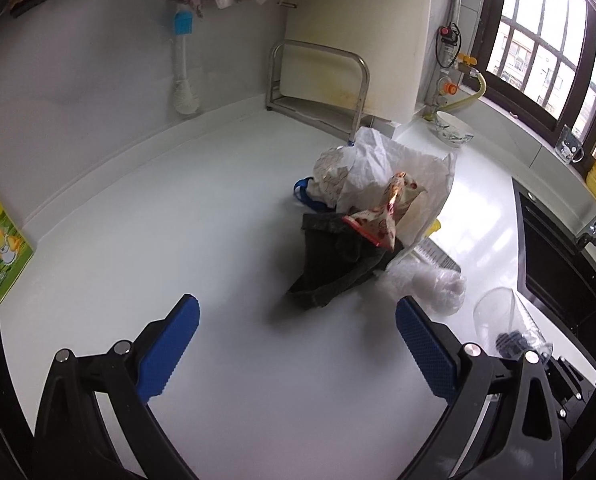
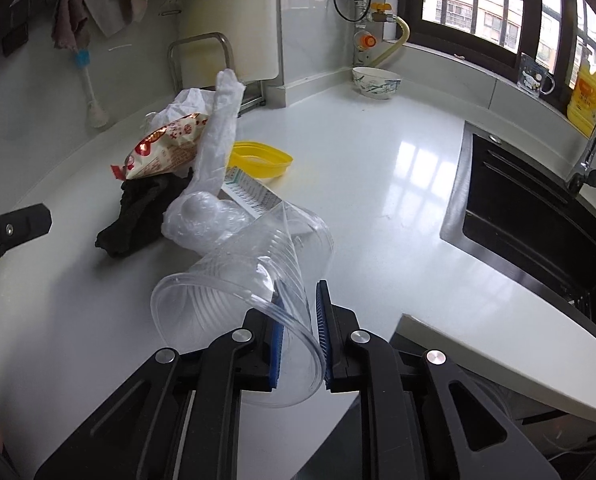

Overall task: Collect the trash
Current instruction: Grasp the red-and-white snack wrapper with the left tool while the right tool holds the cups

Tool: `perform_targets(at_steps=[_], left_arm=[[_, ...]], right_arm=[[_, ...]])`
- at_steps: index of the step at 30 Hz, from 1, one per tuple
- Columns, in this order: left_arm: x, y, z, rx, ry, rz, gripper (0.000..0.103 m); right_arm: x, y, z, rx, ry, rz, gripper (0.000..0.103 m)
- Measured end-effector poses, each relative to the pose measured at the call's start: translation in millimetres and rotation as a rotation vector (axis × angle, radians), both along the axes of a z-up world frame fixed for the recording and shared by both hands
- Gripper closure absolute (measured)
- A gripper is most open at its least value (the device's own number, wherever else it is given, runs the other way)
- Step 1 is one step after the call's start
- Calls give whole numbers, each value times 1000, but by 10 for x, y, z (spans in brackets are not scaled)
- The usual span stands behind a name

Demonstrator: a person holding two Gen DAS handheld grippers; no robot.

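White countertop: trash pile beside right tongs' clear cup.

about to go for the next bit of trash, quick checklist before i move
1. Right gripper shut on the clear plastic cup, wall pinched between the pads: ok.
2. Cup undamaged: not ok, its wall is squashed flat at the pads.
3. Left gripper open and holding nothing: ok.
4. Left gripper faces the trash pile, dark cloth nearest: ok.
5. Snack wrapper reachable on top of the pile: ok.
6. Trash bin or bag to drop the cup into: cannot tell, none clearly in view.
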State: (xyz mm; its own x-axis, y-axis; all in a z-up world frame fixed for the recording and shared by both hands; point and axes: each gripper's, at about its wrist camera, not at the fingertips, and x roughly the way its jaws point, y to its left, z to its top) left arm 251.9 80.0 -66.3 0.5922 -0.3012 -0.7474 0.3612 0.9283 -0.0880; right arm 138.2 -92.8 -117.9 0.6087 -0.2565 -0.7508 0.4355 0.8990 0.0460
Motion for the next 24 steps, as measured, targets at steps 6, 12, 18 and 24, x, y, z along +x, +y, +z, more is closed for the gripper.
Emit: perform_targets(at_steps=[6,12,18,24], left_arm=[[296,-393,36,25,-82,-45,6],[567,-664,-84,37,-81,-129,6],[711,-791,-244,41,-55,-139,8],[690,-976,-310,90,-59,-207,60]], right_arm=[[-146,-192,-6,30,-7,-45,88],[-240,-230,-31,44,-6,-61,88],[-267,-269,-30,45,-7,-71,88],[-268,-276,-20,47,-10,-73,88]])
